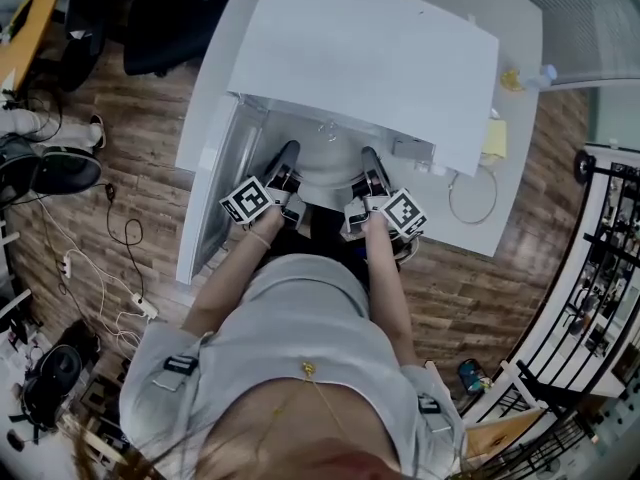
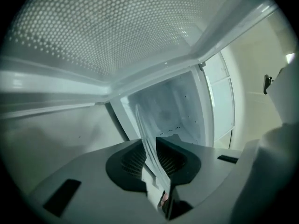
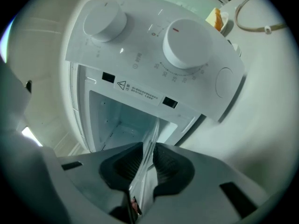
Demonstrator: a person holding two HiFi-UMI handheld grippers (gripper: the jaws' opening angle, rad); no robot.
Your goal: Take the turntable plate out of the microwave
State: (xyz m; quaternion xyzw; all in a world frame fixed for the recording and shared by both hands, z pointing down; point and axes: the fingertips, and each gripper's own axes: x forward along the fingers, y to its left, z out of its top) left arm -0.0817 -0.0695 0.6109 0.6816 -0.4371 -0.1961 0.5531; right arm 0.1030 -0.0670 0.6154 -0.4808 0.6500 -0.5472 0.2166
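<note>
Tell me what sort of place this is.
Probably an office or lab workroom, not a kitchen: the white box-shaped microwave sits on a plain white table, and loose cables and a white power strip trail over the brown wood-plank floor.

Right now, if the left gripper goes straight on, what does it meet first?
The left gripper, shut on the turntable plate, points into the open microwave. Past the plate, the first thing is probably the cavity's inner wall; how far off, I can't tell.

The mouth of the microwave (image 1: 370, 58) at frame centre is filled by the turntable plate (image 1: 325, 165) and hemmed by the open door (image 1: 212, 198) at left and the control panel (image 1: 412, 151) at right; wood floor (image 1: 140, 158) is seen beyond the door.
</note>
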